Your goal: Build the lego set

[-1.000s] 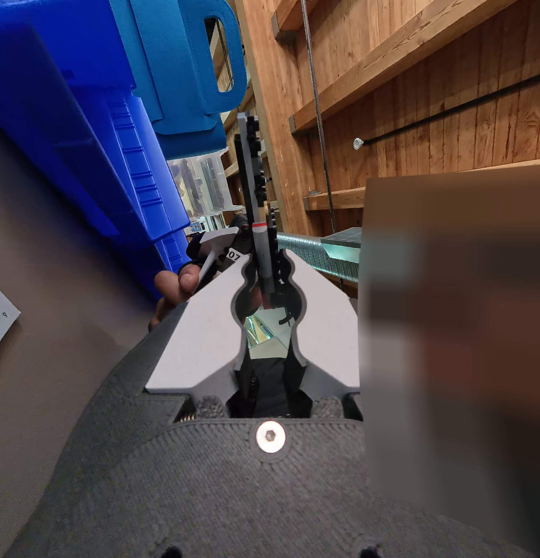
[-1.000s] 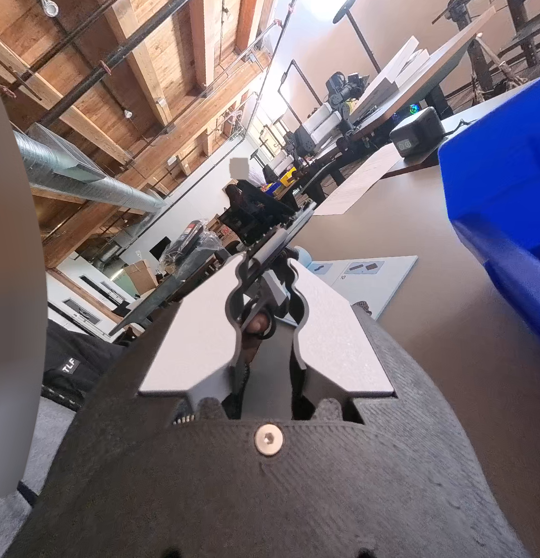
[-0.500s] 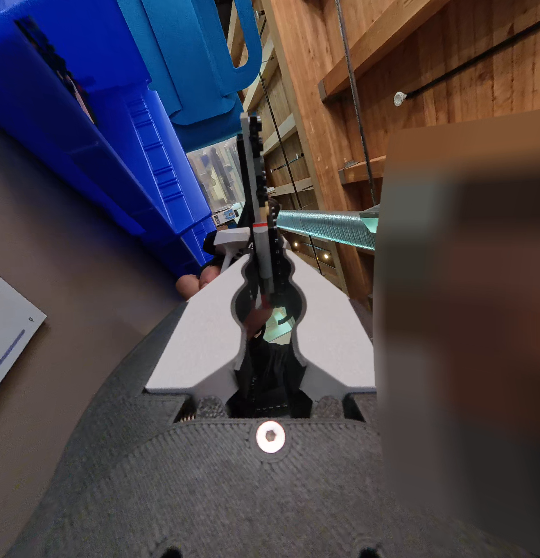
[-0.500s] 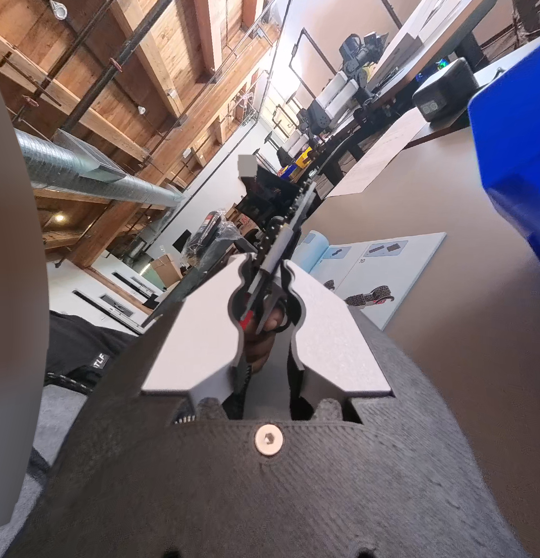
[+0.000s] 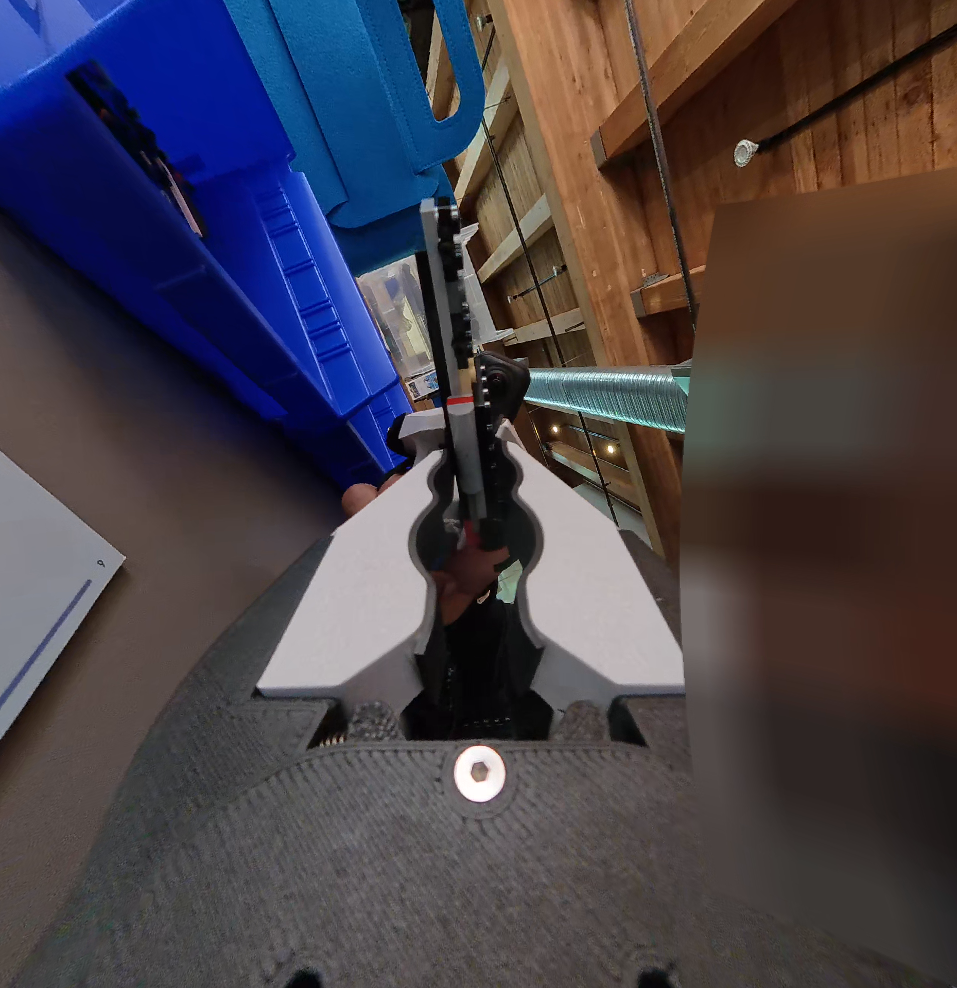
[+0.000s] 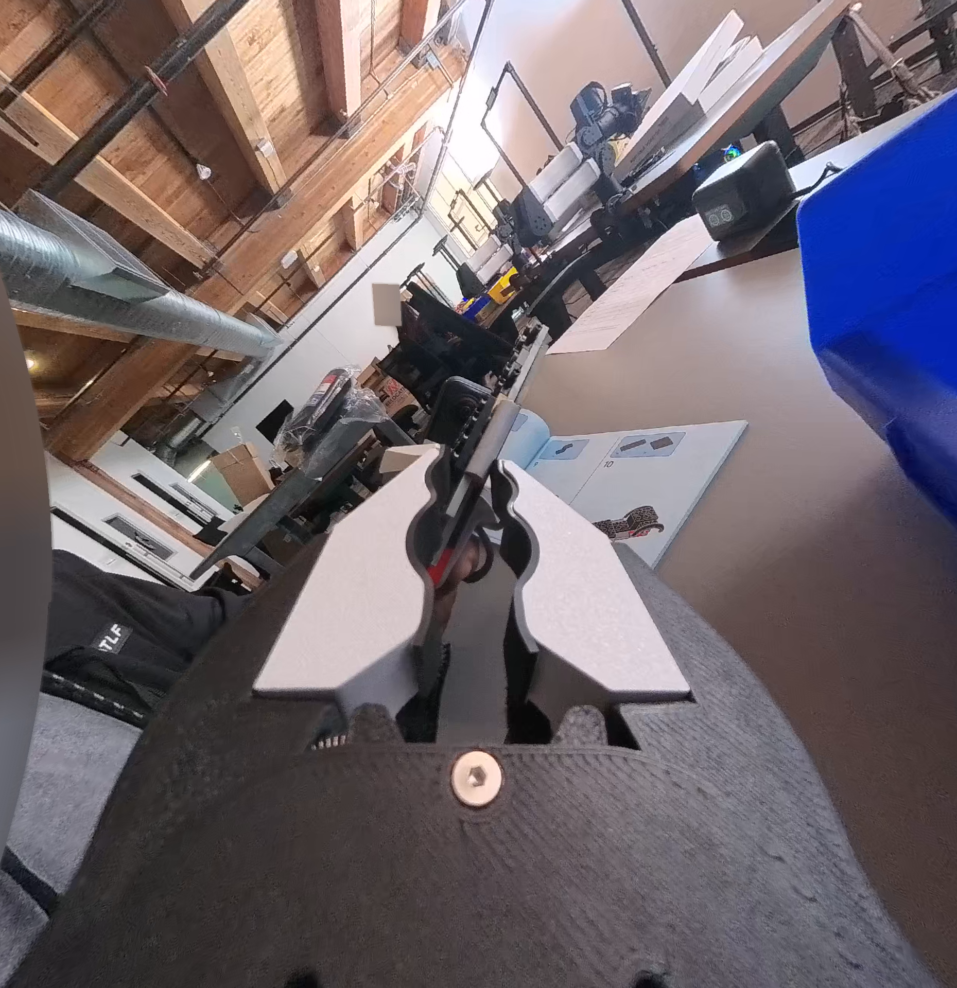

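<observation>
— Two grippers, one build between them? What sits at the left in the left wrist view?

— An open instruction booklet lies on the brown tabletop at the left edge. Right of it stand stacked blue bins. In the middle, the left gripper has its jaws clenched on the lego assembly, a long thin stack of grey and black plates that points away and stands edge-on. Just beyond it the other gripper's tip shows.

— And the right wrist view?

— At the left, a silver duct runs under wooden beams. In the middle, the right gripper has its jaws closed around the near end of the same assembly, which leans toward the far right, held clear above the tabletop. Right of it lies the booklet, and a blue bin fills the right edge.
</observation>
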